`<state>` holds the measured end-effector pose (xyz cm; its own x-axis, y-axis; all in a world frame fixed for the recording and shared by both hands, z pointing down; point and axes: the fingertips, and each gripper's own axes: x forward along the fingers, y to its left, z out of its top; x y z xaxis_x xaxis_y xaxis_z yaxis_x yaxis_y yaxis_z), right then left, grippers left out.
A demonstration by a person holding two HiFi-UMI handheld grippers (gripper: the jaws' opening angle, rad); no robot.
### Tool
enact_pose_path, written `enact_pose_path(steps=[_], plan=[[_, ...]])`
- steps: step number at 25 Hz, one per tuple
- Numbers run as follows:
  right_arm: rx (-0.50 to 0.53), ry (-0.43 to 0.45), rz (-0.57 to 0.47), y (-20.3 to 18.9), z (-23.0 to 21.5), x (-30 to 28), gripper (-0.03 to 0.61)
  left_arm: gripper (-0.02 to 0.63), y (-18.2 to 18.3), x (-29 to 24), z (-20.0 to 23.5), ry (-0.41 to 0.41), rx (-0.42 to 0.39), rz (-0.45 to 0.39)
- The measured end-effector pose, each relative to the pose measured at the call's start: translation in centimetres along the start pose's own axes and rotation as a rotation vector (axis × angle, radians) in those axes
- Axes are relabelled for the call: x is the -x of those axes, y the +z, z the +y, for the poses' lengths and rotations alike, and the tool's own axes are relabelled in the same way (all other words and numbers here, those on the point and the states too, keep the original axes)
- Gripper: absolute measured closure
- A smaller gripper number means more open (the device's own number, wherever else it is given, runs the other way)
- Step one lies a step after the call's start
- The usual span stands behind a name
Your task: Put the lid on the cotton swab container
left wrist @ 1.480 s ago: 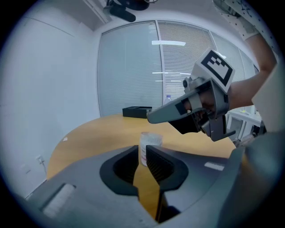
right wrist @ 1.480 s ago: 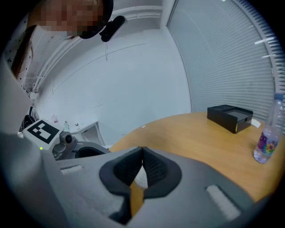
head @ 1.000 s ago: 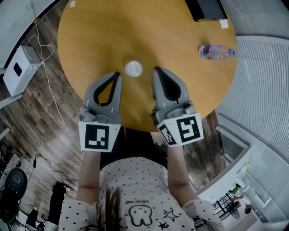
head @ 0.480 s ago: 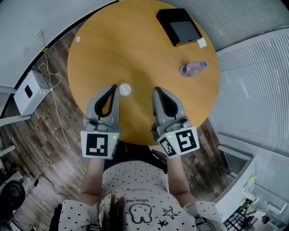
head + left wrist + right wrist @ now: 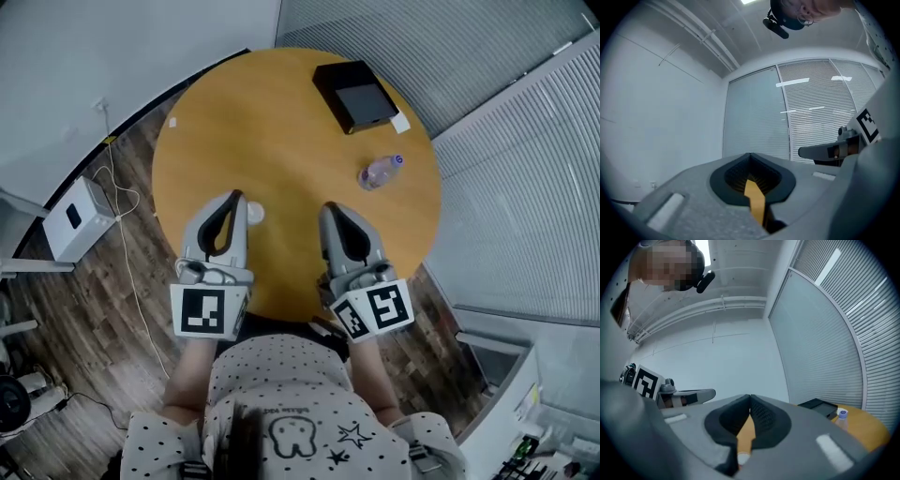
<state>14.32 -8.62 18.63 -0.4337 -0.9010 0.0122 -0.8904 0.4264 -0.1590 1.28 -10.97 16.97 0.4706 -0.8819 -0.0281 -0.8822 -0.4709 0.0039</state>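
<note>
The cotton swab container (image 5: 254, 214) is a small white round item standing on the round wooden table (image 5: 281, 122), near the table edge closest to the person. At this size it cannot be determined whether its lid is fitted. In the head view the container appears just beside the tip of the left gripper (image 5: 237, 196), on the side facing the right gripper (image 5: 327, 207). The 2 grippers are held side by side over the near part of the table, well apart from each other, both pointing away from the person. The left gripper view shows the left gripper (image 5: 750, 155) with its 2 jaws closed together and nothing between them. The right gripper view shows the right gripper (image 5: 750, 397) likewise closed and empty. Farther across the table lie 1 water bottle (image 5: 380, 173) on its side and 1 black box (image 5: 353, 94). A white unit (image 5: 75, 217) stands on the wooden floor (image 5: 84, 309) to the left.
</note>
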Motion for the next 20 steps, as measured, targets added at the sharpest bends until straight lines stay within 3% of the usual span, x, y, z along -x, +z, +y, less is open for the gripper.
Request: enact_pose_path(steps=[9, 20], plan=[[0.026, -0.02, -0.054, 2.7, -0.1, 4.2, 0.574, 0.604, 1.9, 2.7, -1.3, 0.006, -0.041, -0.012], [0.03, -0.03, -0.037, 1.5, 0.3, 6.9, 0.574, 0.604, 0.8, 5.3, -2.2, 0.043, -0.063, 0.015]])
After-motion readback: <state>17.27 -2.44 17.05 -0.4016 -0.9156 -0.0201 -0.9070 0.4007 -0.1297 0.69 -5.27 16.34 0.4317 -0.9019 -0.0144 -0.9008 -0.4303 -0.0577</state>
